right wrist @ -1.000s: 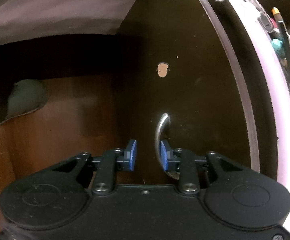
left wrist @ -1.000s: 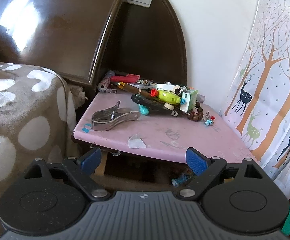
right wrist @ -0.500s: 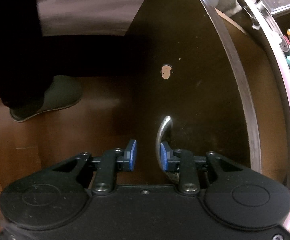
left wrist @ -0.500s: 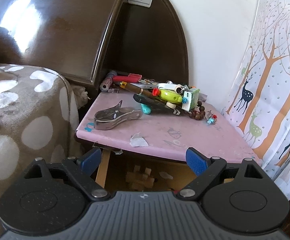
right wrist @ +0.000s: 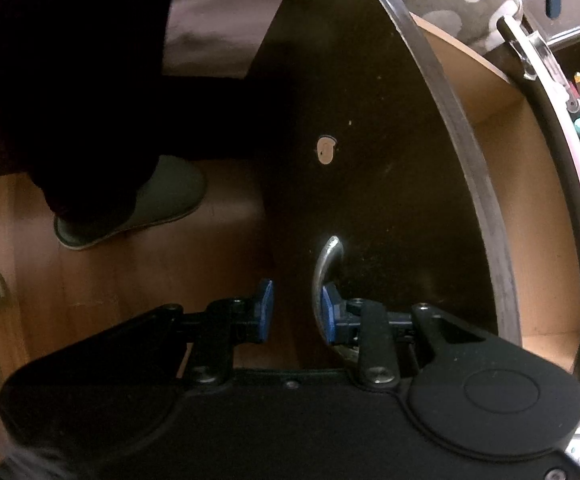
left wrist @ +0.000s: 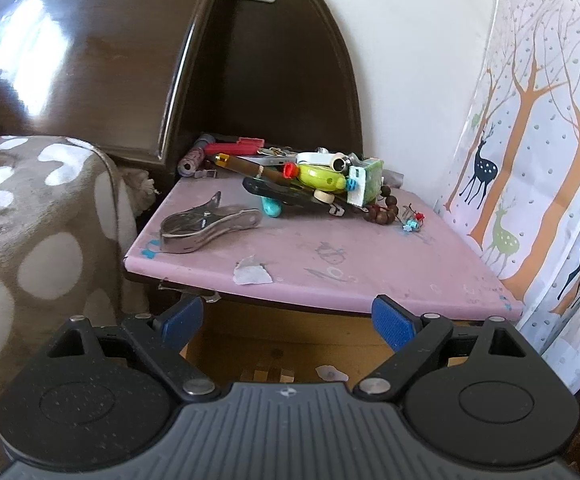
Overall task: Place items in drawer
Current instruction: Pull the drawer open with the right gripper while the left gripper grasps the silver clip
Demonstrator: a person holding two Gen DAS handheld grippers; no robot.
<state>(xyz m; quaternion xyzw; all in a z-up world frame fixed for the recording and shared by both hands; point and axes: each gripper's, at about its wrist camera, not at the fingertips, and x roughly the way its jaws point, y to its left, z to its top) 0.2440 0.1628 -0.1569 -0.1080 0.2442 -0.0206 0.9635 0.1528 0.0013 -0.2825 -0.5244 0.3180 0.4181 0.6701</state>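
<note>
Right gripper (right wrist: 296,312) is parted, one pad hooked behind the drawer (right wrist: 370,184) handle (right wrist: 324,268); drawer's pulled out under the nightstand's front edge. Left gripper (left wrist: 288,320) hangs released; the metal clip (left wrist: 206,228) sits by the pink top's (left wrist: 370,264) left edge.

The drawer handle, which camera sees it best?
The right wrist view. There the silver handle curves up on the dark drawer front, with the right claw around it, one finger hooked behind. The left wrist view shows only the open drawer from above, no handle.
</note>
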